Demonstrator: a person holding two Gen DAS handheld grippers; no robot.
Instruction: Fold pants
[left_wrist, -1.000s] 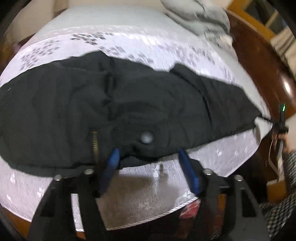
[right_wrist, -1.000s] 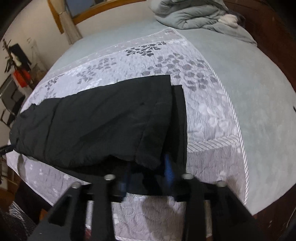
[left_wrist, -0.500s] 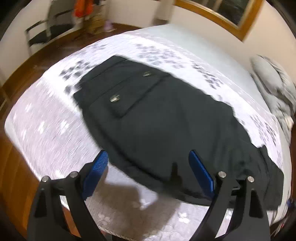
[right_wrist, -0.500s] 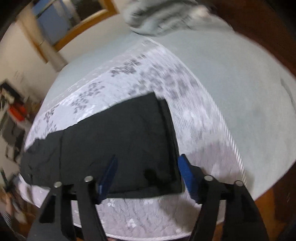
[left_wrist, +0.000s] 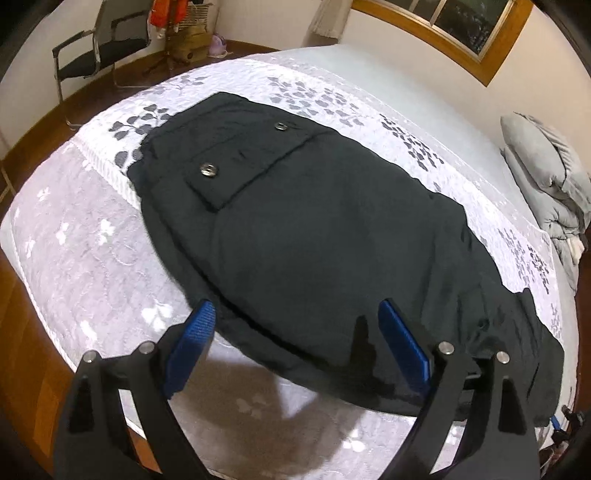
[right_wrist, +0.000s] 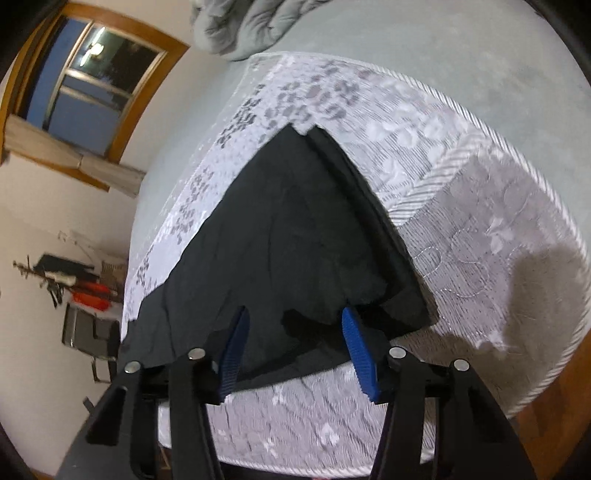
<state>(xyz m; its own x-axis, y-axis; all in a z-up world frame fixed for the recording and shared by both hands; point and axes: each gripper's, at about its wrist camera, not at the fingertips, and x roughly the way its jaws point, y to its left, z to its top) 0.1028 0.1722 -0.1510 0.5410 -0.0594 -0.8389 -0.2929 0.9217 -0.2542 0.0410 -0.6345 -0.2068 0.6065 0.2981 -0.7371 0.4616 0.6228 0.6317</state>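
Pants (left_wrist: 332, 240) fill mid-frame on the bed (left_wrist: 92, 258). Left gripper (left_wrist: 295, 332) and right gripper (right_wrist: 295, 332) gape empty; best pinch both layers squarely at the hem.

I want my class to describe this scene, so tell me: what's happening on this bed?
A person with a gripper in each hand is folding black pants laid lengthwise on a bed with a patterned cover. The legs lie one over the other. Both grippers are open and hold nothing. The left gripper hangs at the near edge of the pants, partway along. The right gripper hangs over the cuff end.
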